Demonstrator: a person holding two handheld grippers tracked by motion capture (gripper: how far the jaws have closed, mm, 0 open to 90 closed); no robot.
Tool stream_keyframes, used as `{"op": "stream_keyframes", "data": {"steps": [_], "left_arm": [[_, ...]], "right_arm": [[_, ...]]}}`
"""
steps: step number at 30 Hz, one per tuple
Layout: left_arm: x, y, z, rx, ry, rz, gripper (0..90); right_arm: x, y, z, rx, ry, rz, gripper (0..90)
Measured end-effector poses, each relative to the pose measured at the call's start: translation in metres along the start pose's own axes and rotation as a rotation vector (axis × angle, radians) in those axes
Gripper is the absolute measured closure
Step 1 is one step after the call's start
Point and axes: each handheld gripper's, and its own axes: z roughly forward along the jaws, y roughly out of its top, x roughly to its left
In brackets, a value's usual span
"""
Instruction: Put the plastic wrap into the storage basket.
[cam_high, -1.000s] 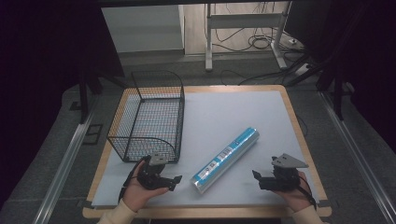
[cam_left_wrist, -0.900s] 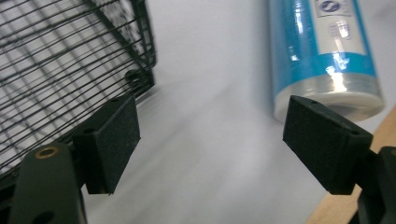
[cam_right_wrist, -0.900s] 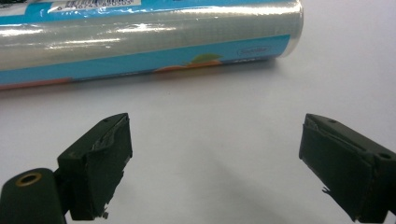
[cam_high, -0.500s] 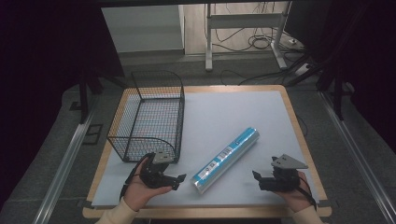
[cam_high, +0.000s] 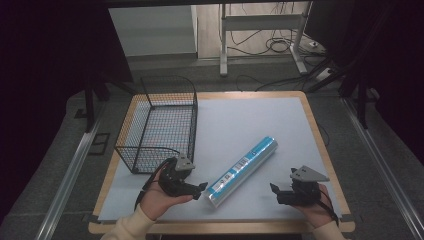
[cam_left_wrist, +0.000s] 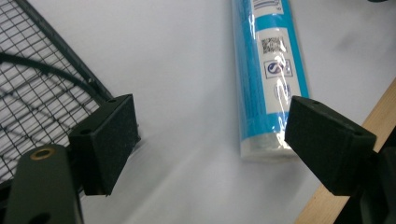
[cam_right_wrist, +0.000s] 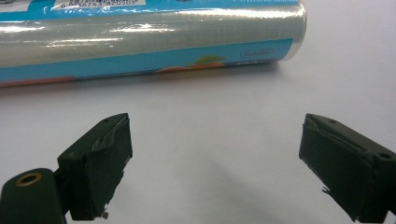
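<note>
On the white table top (cam_high: 250, 125), the blue roll (cam_high: 243, 170) lies diagonally, its near end at 6 o'clock. Left gripper (cam_high: 202, 187): jaws wide, just been opening, nothing clamped, roll end apparently just ahead. Right gripper (cam_high: 274, 192): jaws wide, empty. Wire basket (cam_high: 160, 125) stands at 9 o'clock.

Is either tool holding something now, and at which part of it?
Nothing is held. The left tool and right tool are open, and the blue roll lies free.

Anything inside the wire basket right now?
The wire basket looks empty: through the mesh only its floor shows. The left gripper hides its near right corner.
</note>
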Motion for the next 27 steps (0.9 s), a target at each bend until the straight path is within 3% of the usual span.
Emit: {"op": "stream_keyframes", "data": {"steps": [9, 15, 27], "left_arm": [[-0.006, 0.011, 0.007, -0.004, -0.011, 0.016, 17.1], [-0.015, 0.024, 0.01, -0.015, -0.026, 0.052, 17.1], [-0.023, 0.04, 0.023, 0.013, -0.051, 0.072, 16.3]], "right_arm": [[0.0, -0.001, 0.001, 0.006, 0.004, 0.007, 10.1], [0.0, -0.001, 0.001, 0.012, 0.003, 0.006, 10.1], [0.0, -0.001, 0.001, 0.018, 0.001, -0.002, 10.1]]}}
